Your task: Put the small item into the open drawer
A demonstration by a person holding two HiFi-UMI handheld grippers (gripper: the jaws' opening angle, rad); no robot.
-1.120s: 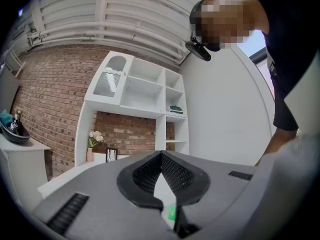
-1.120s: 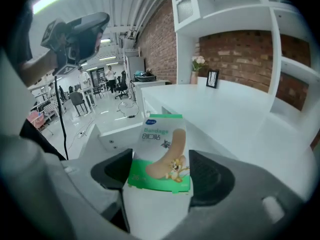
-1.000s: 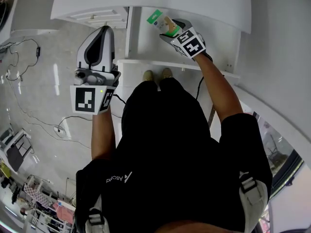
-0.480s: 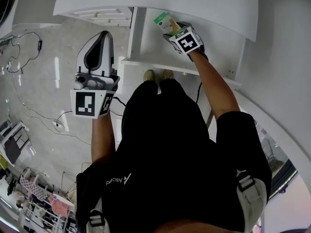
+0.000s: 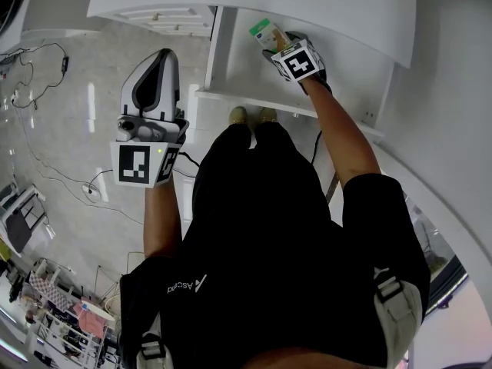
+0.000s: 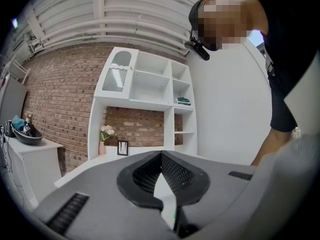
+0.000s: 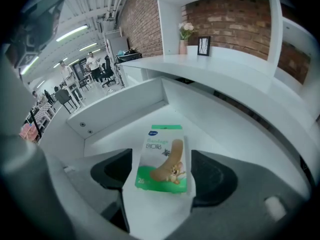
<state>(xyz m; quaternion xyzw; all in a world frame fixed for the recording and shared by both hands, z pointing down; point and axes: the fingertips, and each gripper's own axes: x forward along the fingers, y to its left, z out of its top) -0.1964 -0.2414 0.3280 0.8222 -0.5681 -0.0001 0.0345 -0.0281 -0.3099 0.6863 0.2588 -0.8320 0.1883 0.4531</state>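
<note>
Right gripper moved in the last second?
Yes, slightly: the right gripper, shut on the green-and-white bandage box, now sits farther past the front edge of the white drawer, deeper inside.

A white shelving unit (image 6: 150, 86) is standing against a brick wall (image 6: 60, 99), holding a vase of flowers (image 6: 103, 138) beside a picture frame (image 6: 122, 148), while cables (image 5: 89, 192) are trailing across the pale glossy floor (image 5: 77, 75)

Right hand-held gripper (image 5: 274, 45) extended, gripping bandage box (image 7: 164, 159); left hand-held gripper (image 5: 158, 58) closed.
</note>
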